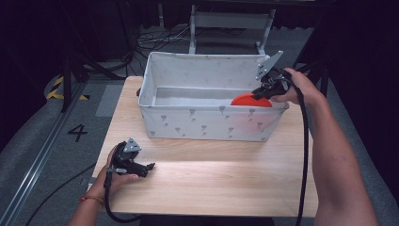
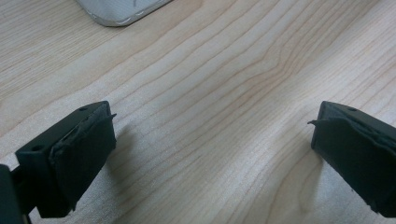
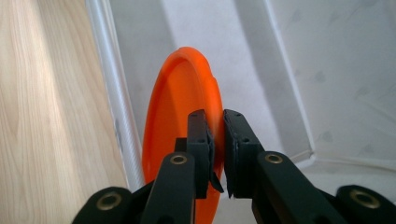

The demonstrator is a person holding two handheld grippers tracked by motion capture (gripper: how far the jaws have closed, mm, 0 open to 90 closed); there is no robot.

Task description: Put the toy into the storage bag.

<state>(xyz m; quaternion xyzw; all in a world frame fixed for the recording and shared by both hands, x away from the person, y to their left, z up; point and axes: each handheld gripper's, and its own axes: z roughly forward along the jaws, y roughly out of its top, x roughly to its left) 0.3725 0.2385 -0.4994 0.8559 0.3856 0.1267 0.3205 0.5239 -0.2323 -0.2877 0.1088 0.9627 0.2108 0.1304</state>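
Observation:
An orange plate (image 1: pixel 250 100) hangs on edge inside the right end of a white fabric bin (image 1: pixel 207 123), just behind the bin's near wall. My right gripper (image 1: pixel 260 91) is shut on the plate's rim. In the right gripper view the two black jaws pinch the edge of the orange plate (image 3: pixel 180 107), and the right gripper (image 3: pixel 218 122) points down into the bin (image 3: pixel 285 70). My left gripper (image 1: pixel 149 165) rests low over the wooden table (image 1: pixel 211 179) at the front left. In the left gripper view, the left gripper (image 2: pixel 212 128) is open with bare wood between its jaws.
The bin stands at the back of the table, and its corner (image 2: pixel 119 14) appears in the left gripper view. A grey floor with a painted number and yellow-black tape (image 1: pixel 59 89) lies to the left. A white frame (image 1: pixel 230 21) stands behind the table.

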